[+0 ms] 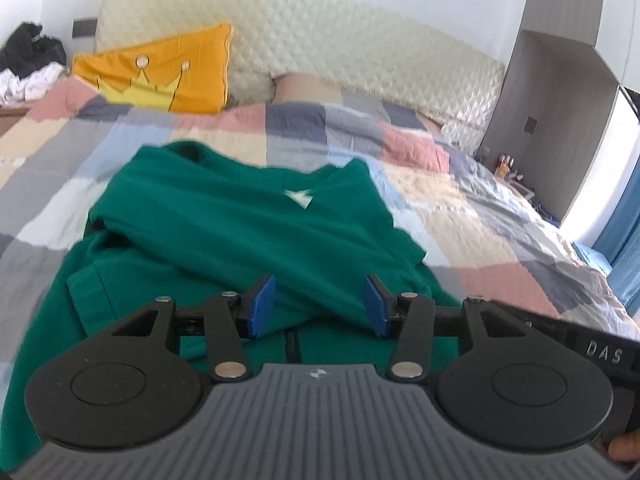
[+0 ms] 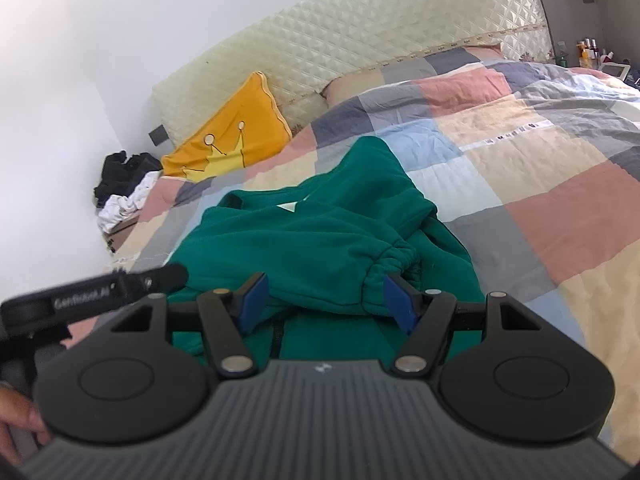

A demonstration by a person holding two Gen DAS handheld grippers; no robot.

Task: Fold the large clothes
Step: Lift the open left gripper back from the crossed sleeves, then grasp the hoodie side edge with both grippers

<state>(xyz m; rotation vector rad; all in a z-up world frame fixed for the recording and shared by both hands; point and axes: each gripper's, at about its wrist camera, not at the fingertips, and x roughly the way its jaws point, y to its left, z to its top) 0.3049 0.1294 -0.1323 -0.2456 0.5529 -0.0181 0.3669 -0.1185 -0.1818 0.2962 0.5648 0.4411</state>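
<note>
Blue-padded fingers (image 1: 262, 306) of the left gripper (image 1: 320, 306) are standing moderately apart with nothing between them, and the right gripper (image 2: 326, 304) is holding its own fingers (image 2: 400, 304) a little wider, equally empty. A green zip-front jacket (image 1: 224, 224) is lying rumpled on the bed, both sleeves crossing over its chest, one gathered elastic cuff (image 2: 394, 262) showing, a pale label (image 1: 299, 198) visible at the neck. Beneath the jacket, a patchwork quilt (image 1: 432, 184) in pink, grey, cream and blue is covering the bed. Beyond the jacket, a yellow crown-print cushion (image 1: 168, 76) is leaning against a cream quilted headboard (image 1: 320, 28); farther off, dark and white clothes (image 1: 28, 64) are piling up beside the bed. Both pairs of fingers are hanging just above the jacket's lower front, near its zip (image 1: 292, 346), with the right pair at the cuff; contact with the cloth cannot be told.
</note>
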